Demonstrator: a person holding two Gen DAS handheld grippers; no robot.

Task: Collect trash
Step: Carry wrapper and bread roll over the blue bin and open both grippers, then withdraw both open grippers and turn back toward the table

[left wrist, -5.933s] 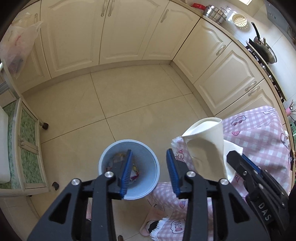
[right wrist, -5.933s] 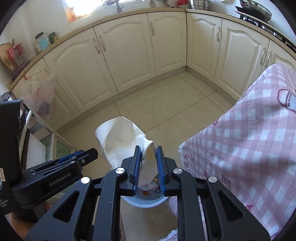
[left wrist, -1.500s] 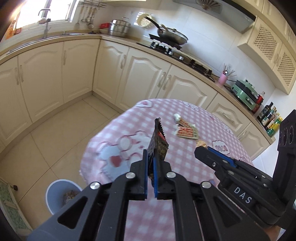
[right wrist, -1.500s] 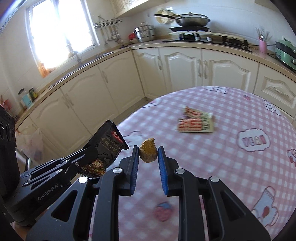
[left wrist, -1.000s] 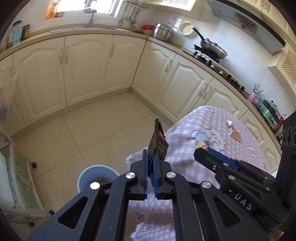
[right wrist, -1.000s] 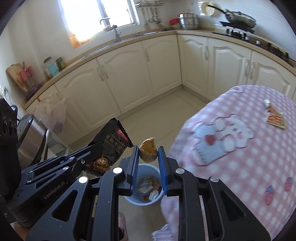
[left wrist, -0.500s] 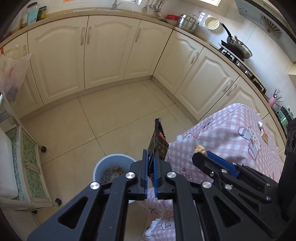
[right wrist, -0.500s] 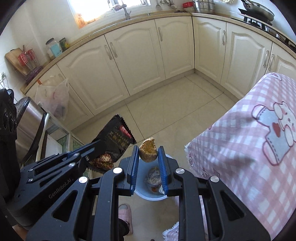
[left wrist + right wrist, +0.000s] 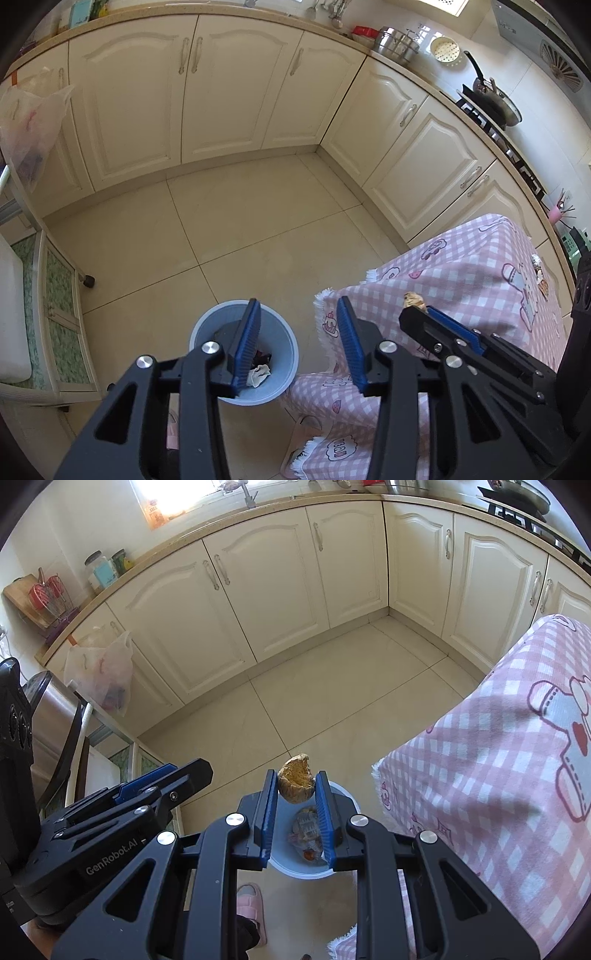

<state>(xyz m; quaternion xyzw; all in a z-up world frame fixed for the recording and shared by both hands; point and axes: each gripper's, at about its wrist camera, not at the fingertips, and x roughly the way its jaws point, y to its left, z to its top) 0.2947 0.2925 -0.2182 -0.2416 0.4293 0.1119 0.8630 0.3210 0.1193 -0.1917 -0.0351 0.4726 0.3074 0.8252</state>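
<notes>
Right tongs [image 9: 296,788] pinch a crumbly bread chunk [image 9: 295,779] mid-body, go gentle; left tongs [image 9: 298,334] opening, empty, over the bin [image 9: 284,384].

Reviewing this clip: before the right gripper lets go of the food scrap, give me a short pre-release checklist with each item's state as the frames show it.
1. Right gripper shut on the bitten food scrap: ok.
2. Scrap over the blue bin mouth: seems ok in the right wrist view; exact alignment cannot tell.
3. Left gripper with nothing between its opening jaws: ok.
4. Bin upright on the floor, with room left inside: ok.
5. Pink checked tablecloth edge beside the bin, not over its mouth: ok.
6. Pink slipper near the bin, outside the drop path: ok.
</notes>
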